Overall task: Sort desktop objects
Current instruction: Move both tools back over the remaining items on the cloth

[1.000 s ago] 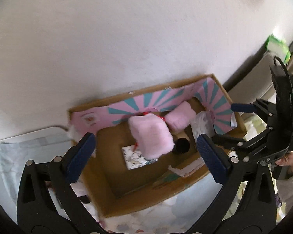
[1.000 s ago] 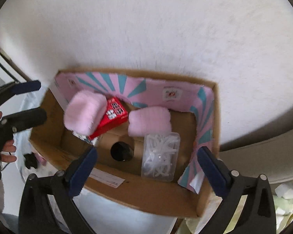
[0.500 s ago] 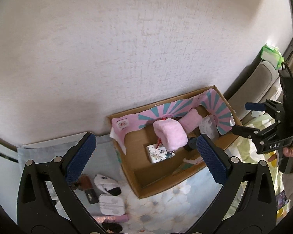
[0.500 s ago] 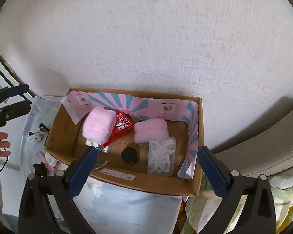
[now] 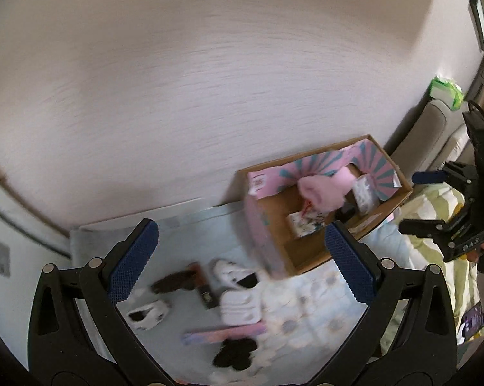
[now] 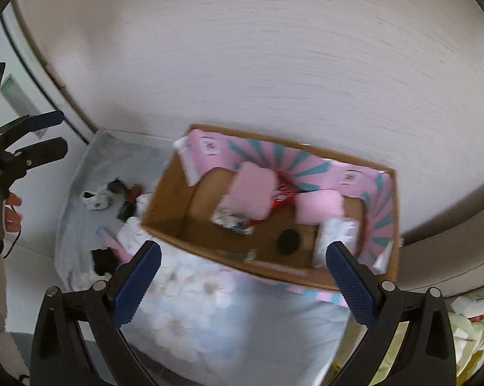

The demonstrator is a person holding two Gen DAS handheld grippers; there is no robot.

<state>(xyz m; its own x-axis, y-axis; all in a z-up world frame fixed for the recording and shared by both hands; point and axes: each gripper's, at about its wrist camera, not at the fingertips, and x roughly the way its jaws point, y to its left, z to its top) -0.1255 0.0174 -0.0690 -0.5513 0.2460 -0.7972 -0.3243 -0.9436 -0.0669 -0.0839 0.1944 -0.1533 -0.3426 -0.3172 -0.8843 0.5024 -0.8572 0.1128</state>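
Observation:
A cardboard box (image 6: 174,212) lined with pink-and-teal paper stands against the wall; it also shows in the left wrist view (image 5: 293,257). Inside lie two pink fluffy pads (image 6: 251,194), a red packet (image 6: 283,191), a black round lid (image 6: 288,241), a clear case of white pieces (image 6: 337,238) and a printed packet (image 5: 304,222). Loose items lie left of the box: a white case (image 5: 238,302), a white-and-black sock (image 5: 147,312), a brown item (image 5: 174,281), a pink stick (image 5: 222,334), a black clump (image 5: 235,353). My left gripper (image 5: 242,260) is open above them. My right gripper (image 6: 243,276) is open in front of the box.
A floral light-blue cloth (image 6: 203,305) covers the table. A white wall (image 5: 209,80) rises behind. A beige cushion (image 5: 435,122) with a green pack (image 5: 444,88) is at the right. A white ledge (image 6: 29,267) borders the cloth on the left.
Both grippers have pulled back and up from the box. The left view has swung left, so the loose items on the cloth now lie between its fingers. Both stay open.

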